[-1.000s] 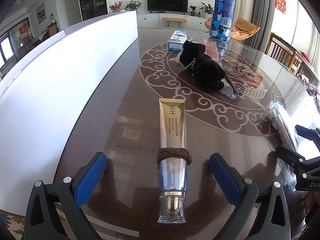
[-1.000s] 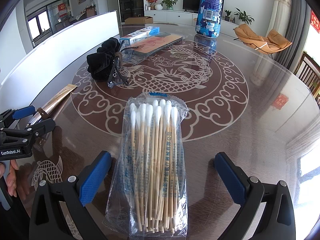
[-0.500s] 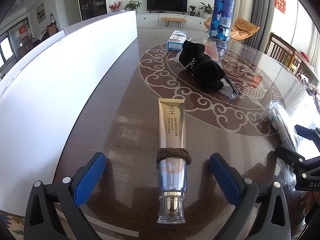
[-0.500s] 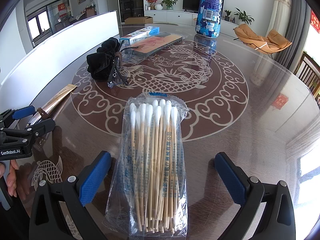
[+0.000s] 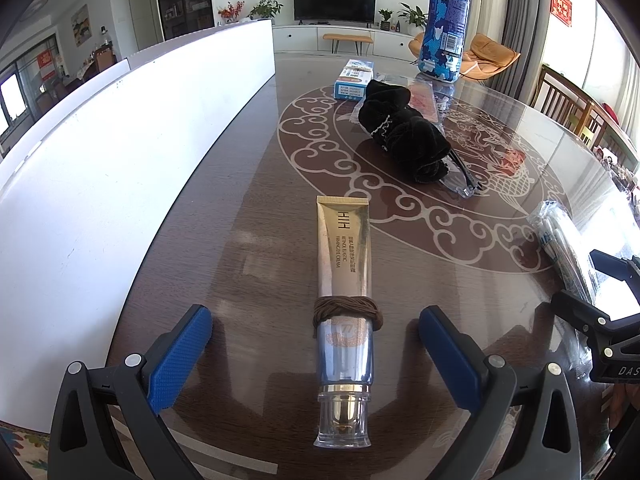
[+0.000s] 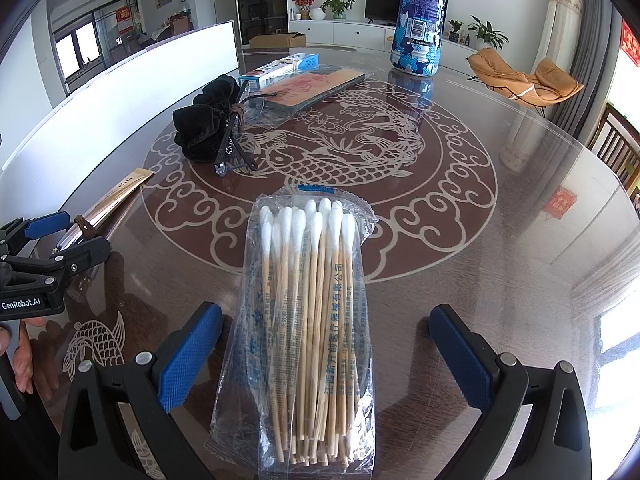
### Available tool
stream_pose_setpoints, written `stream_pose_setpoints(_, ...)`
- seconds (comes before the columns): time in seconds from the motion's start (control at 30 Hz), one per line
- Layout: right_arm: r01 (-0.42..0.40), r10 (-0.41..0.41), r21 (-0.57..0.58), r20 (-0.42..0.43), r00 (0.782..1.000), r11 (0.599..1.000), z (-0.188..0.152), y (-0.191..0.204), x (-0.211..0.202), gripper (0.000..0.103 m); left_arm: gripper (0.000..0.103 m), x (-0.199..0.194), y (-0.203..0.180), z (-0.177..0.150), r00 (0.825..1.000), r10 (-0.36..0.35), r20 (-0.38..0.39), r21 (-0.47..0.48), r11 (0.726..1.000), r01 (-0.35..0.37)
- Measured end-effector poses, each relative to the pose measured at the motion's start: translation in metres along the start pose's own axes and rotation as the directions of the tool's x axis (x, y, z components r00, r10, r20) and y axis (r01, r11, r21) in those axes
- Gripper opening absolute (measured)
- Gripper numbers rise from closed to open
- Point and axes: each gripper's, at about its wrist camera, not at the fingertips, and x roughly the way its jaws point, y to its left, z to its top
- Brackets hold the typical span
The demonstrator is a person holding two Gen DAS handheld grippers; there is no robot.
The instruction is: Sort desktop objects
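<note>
- My left gripper (image 5: 314,354) hangs low over the glossy dark-brown worktop with pale cloud and fish patterns (image 5: 248,216); its blue-padded jaws stand wide apart, touching nothing.
- Between those jaws lies a gold and silver cream tube with a clear cap (image 5: 345,280), cap end toward me, untouched. A brown elastic hair tie (image 5: 346,311) is wrapped around its middle.
- My right gripper (image 6: 326,358) also has its jaws spread wide and holds nothing.
- Between the right jaws lies a clear plastic packet of wooden-stemmed cotton swabs (image 6: 308,320), white tips pointing away from me, flat on the worktop.
- Farther along the worktop sits a bunched black velvet pouch (image 6: 204,126), with dark-framed eyeglasses (image 6: 232,148) resting against its right side.
- Beyond the pouch lie a blue and white carton (image 6: 280,68) and a flat peach-coloured packet in clear wrap (image 6: 308,86), just beside each other.
- A tall blue camouflage-print canister (image 6: 420,16) stands upright at the far edge.
- A long white panel (image 5: 100,152) runs along the left side of the worktop.
- From the right view, the left gripper appears at the left edge, with the person's fingers (image 6: 20,360) below it.
</note>
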Motion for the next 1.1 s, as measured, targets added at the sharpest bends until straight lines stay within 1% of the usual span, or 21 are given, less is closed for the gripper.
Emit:
stream_pose_setpoints(0.03,-0.002,0.002,0.003,0.000,1.000,1.000,0.000,-0.001,0.000,0.103,0.103,0.000,0.001,0.001,1.000,-0.005,-0.013,0.002,1.000,0.005)
stream_pose_setpoints(0.07,-0.009,0.009,0.006,-0.002,1.000,1.000,0.000,-0.002,-0.001,0.103,0.103,0.000,0.001,0.003,0.999,-0.015,-0.041,0.016,1.000,0.015)
stream_pose_setpoints(0.1,-0.011,0.011,0.003,-0.022,1.000,1.000,0.002,-0.003,0.000,0.103,0.103,0.001,0.002,0.005,0.996,-0.035,-0.078,0.037,0.999,0.038)
stream_pose_setpoints(0.17,-0.027,0.026,-0.004,-0.085,0.996,1.000,0.007,-0.006,-0.002,0.103,0.103,-0.003,0.009,0.007,0.985,-0.115,-0.129,0.051,0.991,0.122)
stream_pose_setpoints(0.23,-0.046,0.043,-0.018,-0.117,0.992,0.999,0.011,-0.011,-0.012,0.103,0.103,-0.008,0.021,0.007,0.972,-0.185,-0.146,0.007,0.982,0.188)
stream_pose_setpoints(0.27,-0.051,0.046,-0.029,-0.143,0.989,0.998,0.012,-0.012,-0.014,0.103,0.103,-0.009,0.024,0.008,0.968,-0.199,-0.150,-0.008,0.980,0.200)
stream_pose_setpoints(0.33,-0.071,0.060,-0.048,-0.199,0.978,0.996,0.016,-0.013,-0.015,0.103,0.103,-0.011,0.021,0.011,0.970,-0.185,-0.157,0.022,0.981,0.190)
stream_pose_setpoints(0.43,-0.093,0.077,-0.049,-0.262,0.962,0.994,0.025,-0.012,-0.009,0.103,0.103,-0.008,0.002,0.017,0.979,-0.111,-0.173,0.122,0.984,0.133)
stream_pose_setpoints(0.47,-0.102,0.088,-0.032,-0.283,0.955,0.994,0.029,-0.012,-0.005,0.103,0.095,-0.005,-0.004,0.018,0.980,-0.085,-0.180,0.150,0.982,0.112)
stream_pose_setpoints(0.5,-0.112,0.103,-0.012,-0.308,0.946,0.994,0.031,-0.013,0.000,0.103,0.083,-0.002,-0.009,0.018,0.979,-0.063,-0.192,0.174,0.980,0.097)
stream_pose_setpoints(0.53,-0.122,0.118,0.007,-0.331,0.936,0.992,0.033,-0.014,0.005,0.103,0.081,0.000,-0.011,0.019,0.978,-0.061,-0.201,0.180,0.979,0.099)
stream_pose_setpoints(0.57,-0.129,0.128,0.020,-0.348,0.929,0.991,0.034,-0.015,0.009,0.102,0.071,-0.001,-0.010,0.020,0.977,-0.080,-0.199,0.168,0.979,0.115)
stream_pose_setpoints(0.63,-0.125,0.123,0.019,-0.365,0.923,0.992,0.035,-0.014,0.013,0.100,0.051,-0.002,-0.010,0.025,0.978,-0.082,-0.193,0.164,0.980,0.115)
stream_pose_setpoints(0.67,-0.126,0.120,0.009,-0.366,0.923,0.992,0.035,-0.012,0.013,0.094,0.029,-0.003,-0.009,0.027,0.978,-0.081,-0.194,0.161,0.980,0.113)
stream_pose_setpoints(0.7,-0.119,0.105,-0.015,-0.363,0.926,0.993,0.034,-0.009,0.011,0.090,0.030,-0.004,-0.007,0.029,0.975,-0.088,-0.203,0.150,0.981,0.119)
stream_pose_setpoints(0.73,-0.107,0.081,-0.053,-0.355,0.931,0.993,0.034,-0.005,0.008,0.077,0.030,-0.006,-0.006,0.031,0.973,-0.107,-0.203,0.136,0.981,0.137)
stream_pose_setpoints(0.77,-0.100,0.063,-0.090,-0.347,0.936,0.991,0.033,0.000,0.005,0.055,0.029,-0.010,-0.005,0.031,0.975,-0.115,-0.190,0.134,0.981,0.142)
stream_pose_setpoints(0.8,-0.096,0.051,-0.118,-0.340,0.939,0.988,0.033,0.005,0.001,0.040,0.029,-0.014,-0.005,0.031,0.978,-0.112,-0.174,0.140,0.981,0.137)
stream_pose_setpoints(0.83,-0.091,0.042,-0.132,-0.336,0.941,0.987,0.033,0.007,-0.003,0.032,0.029,-0.020,-0.004,0.031,0.981,-0.111,-0.160,0.142,0.981,0.134)
stream_pose_setpoints(0.97,-0.105,0.056,-0.154,-0.291,0.955,0.983,0.042,0.012,-0.029,0.030,0.029,-0.048,0.006,0.038,0.985,-0.136,-0.108,0.128,0.980,0.150)
stream_pose_setpoints(1.1,-0.131,0.085,-0.169,-0.253,0.964,0.977,0.068,0.024,-0.052,0.030,0.029,-0.077,0.024,0.053,0.987,-0.148,-0.055,0.100,0.983,0.153)
